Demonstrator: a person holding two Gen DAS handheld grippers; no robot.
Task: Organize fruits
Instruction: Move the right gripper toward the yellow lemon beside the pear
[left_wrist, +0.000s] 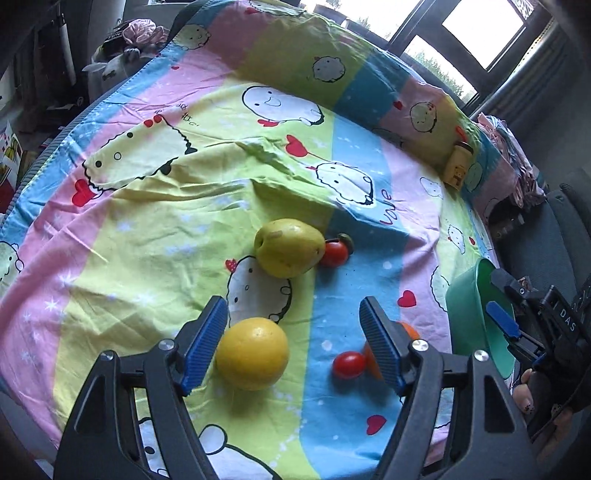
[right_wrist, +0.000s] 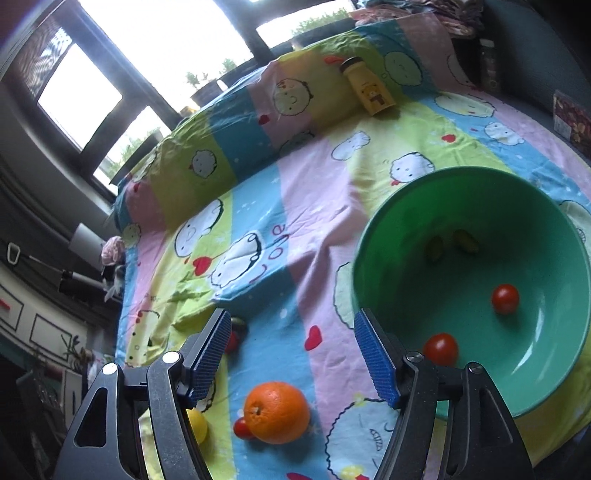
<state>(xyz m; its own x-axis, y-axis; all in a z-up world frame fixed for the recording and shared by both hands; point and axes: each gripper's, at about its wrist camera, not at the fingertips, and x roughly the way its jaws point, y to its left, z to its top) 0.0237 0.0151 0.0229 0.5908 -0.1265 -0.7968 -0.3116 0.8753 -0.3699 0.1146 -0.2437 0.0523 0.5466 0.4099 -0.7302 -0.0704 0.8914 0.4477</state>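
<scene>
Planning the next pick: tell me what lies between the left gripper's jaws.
Only bare sheet, in the left wrist view; the yellow fruit sits beside the left jaw.

Daylit, fisheye-warped views
Blown-out windows (right_wrist: 155, 33) backlight the bedsheet (left_wrist: 155, 229); corners vignette dark, edges bend and blur.

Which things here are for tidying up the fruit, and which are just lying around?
For the job: green bowl holding two tomatoes, orange, yellow fruit, green pear, small tomato by the orange, small tomato by the pear.

Just lying about: yellow bottle, cartoon bedsheet, pillow.
</scene>
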